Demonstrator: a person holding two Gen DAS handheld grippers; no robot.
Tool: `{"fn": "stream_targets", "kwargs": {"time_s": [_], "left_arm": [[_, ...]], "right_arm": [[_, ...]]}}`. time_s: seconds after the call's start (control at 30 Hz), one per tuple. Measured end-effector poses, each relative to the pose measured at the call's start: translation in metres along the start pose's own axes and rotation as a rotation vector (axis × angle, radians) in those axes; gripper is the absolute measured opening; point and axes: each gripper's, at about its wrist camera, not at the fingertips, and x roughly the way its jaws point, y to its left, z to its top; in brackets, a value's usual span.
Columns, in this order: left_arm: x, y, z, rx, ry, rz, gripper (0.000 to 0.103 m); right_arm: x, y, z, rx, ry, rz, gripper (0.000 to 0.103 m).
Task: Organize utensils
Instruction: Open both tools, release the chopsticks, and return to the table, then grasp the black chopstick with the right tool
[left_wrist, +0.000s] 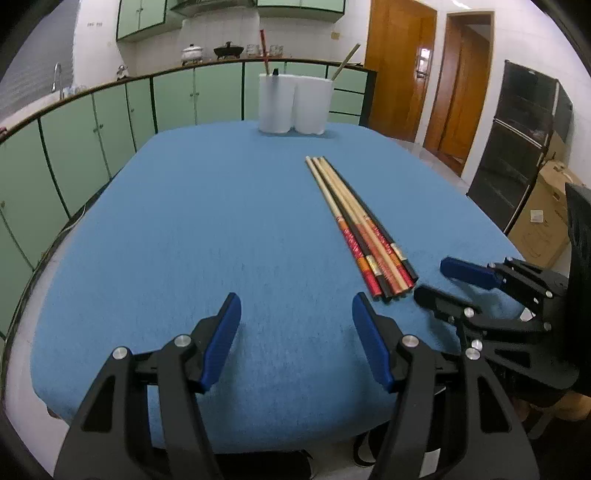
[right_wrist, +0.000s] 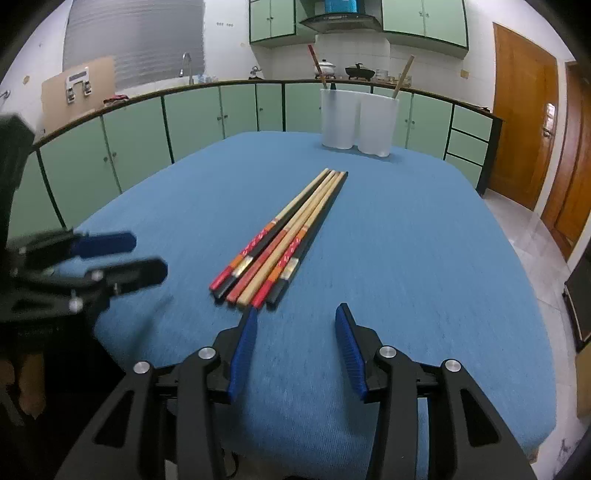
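Right wrist view: six chopsticks (right_wrist: 280, 240), two white holders (right_wrist: 360, 123); both grippers' fingers released, empty.

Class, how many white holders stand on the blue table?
2: left white holder and right white holder stand touching, side by side, at the table's far edge.

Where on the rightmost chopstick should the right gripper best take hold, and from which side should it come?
Probably the near, thick end of the black outermost chopstick, approached from above its free right side; its left side lies against the other chopsticks.
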Motion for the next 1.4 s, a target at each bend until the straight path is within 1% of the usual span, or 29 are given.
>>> {"fn": "stream_targets", "kwargs": {"time_s": [0.17, 0.33, 0.57, 0.8, 0.87, 1.0, 1.1, 1.2, 1.23, 1.27, 1.3, 1.33, 1.37, 1.4], "left_arm": [[0.005, -0.001, -0.007, 0.014, 0.017, -0.005, 0.06], [0.011, -0.02, -0.009, 0.069, 0.019, -0.013, 0.06], [0.023, -0.036, -0.002, 0.095, 0.013, -0.02, 0.061], [0.026, -0.036, -0.001, 0.066, 0.005, -0.01, 0.061], [0.028, -0.035, -0.002, 0.07, 0.004, 0.014, 0.062], [0.027, -0.029, 0.0, 0.039, -0.001, 0.033, 0.061], [0.027, -0.033, 0.001, 0.06, -0.007, 0.023, 0.06], [0.031, -0.039, 0.004, 0.078, -0.015, 0.009, 0.06], [0.034, -0.041, 0.006, 0.084, -0.019, 0.015, 0.06], [0.037, -0.041, 0.008, 0.084, -0.022, 0.022, 0.06], [0.038, -0.04, 0.009, 0.079, -0.023, 0.026, 0.057], [0.04, -0.039, 0.011, 0.071, -0.028, 0.031, 0.049], [0.041, -0.037, 0.013, 0.062, -0.032, 0.037, 0.044], [0.042, -0.036, 0.014, 0.055, -0.035, 0.041, 0.036]], "right_arm": [[0.008, -0.001, 0.004, -0.009, -0.019, -0.019, 0.044], [0.007, -0.018, 0.002, 0.033, -0.022, -0.037, 0.044], [0.006, -0.033, 0.001, 0.069, -0.023, -0.051, 0.045], [0.006, -0.039, 0.0, 0.078, -0.03, -0.06, 0.048], [0.006, -0.042, 0.0, 0.086, -0.032, -0.062, 0.048], [0.006, -0.044, 0.0, 0.09, -0.034, -0.062, 0.048], [0.008, -0.04, 0.0, 0.073, -0.041, -0.056, 0.05], [0.013, -0.038, 0.002, 0.061, -0.047, -0.057, 0.049], [0.014, -0.038, 0.004, 0.056, -0.048, -0.065, 0.047], [0.016, -0.039, 0.005, 0.054, -0.049, -0.072, 0.039], [0.017, -0.039, 0.006, 0.052, -0.05, -0.077, 0.029], [0.017, -0.041, 0.007, 0.054, -0.051, -0.086, 0.024], [0.017, -0.043, 0.007, 0.058, -0.052, -0.095, 0.013], [0.018, -0.045, 0.007, 0.065, -0.052, -0.104, 0.008]]}}
